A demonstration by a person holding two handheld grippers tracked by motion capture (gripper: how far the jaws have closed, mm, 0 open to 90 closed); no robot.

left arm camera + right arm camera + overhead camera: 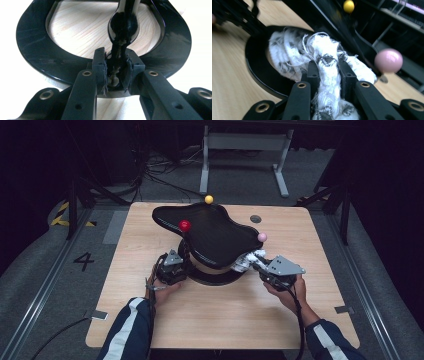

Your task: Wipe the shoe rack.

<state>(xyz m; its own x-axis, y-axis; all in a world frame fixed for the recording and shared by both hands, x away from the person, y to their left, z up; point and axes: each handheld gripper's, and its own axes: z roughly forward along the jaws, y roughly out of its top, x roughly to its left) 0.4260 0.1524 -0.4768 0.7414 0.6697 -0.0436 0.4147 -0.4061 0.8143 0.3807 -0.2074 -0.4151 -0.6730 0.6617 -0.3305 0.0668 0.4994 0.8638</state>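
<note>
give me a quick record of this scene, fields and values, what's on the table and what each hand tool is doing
Surface: wooden table
Main object: black stand with a curvy top tray and a ring base
Knobs on stand: red, yellow, pink
Left tongs: shut on the stand's thin post
Right tongs: shut on a white patterned cloth
Cloth position: draped over the ring base, under the tray
</note>
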